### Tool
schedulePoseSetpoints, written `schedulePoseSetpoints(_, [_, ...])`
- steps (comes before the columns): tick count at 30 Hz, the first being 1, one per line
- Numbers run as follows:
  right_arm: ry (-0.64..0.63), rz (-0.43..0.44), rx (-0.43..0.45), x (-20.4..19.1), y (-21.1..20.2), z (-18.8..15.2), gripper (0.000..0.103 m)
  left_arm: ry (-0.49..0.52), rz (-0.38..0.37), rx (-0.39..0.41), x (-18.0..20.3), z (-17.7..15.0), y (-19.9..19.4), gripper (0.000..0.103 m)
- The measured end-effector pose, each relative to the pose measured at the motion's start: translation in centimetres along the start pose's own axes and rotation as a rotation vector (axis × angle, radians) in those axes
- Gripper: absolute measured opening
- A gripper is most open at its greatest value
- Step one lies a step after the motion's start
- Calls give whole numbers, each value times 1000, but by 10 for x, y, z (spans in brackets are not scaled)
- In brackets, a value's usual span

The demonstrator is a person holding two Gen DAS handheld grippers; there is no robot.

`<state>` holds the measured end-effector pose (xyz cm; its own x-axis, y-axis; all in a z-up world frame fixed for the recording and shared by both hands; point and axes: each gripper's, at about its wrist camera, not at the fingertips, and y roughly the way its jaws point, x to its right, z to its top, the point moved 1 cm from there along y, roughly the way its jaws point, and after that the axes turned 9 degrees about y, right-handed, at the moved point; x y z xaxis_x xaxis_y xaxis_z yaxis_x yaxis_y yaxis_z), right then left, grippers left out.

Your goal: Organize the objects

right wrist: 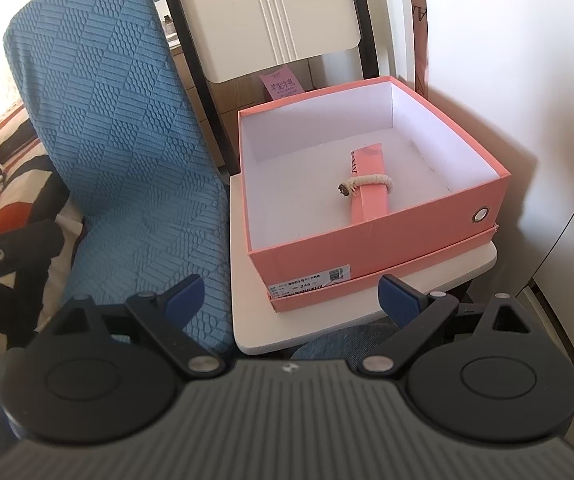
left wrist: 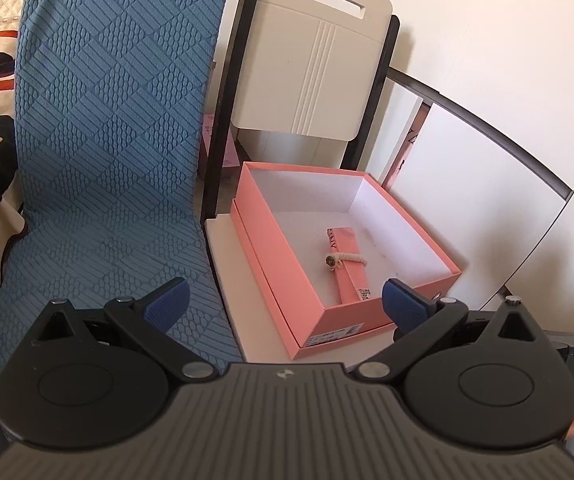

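Both tools are held level and low, side by side, pointing forward at a white chair seat. The left tool has its blue fingers spread wide with nothing between them; its right finger overlaps the near corner of the box in view, though I cannot tell if it touches. The right tool is likewise spread wide and empty, its fingers hanging just short of the seat's front edge.

The seat carries a pink box, open, standing in its own lid, which shows as a pink lip around the base. The box takes up most of the seat, reaching to its right edge, with a bare strip along the front. A white label is on the near wall and a metal eyelet on the right wall.

Inside, on the white bottom near the front wall, lies a slim pink case bound across the middle by a pale cord.

Beyond the box rises the white chair back in its black frame. Left of the seat a blue textured cushion stands up tall, touching the seat's left edge.
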<state>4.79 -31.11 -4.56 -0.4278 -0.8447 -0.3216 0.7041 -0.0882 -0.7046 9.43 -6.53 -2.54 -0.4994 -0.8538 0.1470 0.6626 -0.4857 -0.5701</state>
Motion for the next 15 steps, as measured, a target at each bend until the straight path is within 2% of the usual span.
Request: schedulePoseSetpoints(15, [-1, 6, -12, -4, 0, -4, 95, 8, 6, -6, 1, -1, 0, 103])
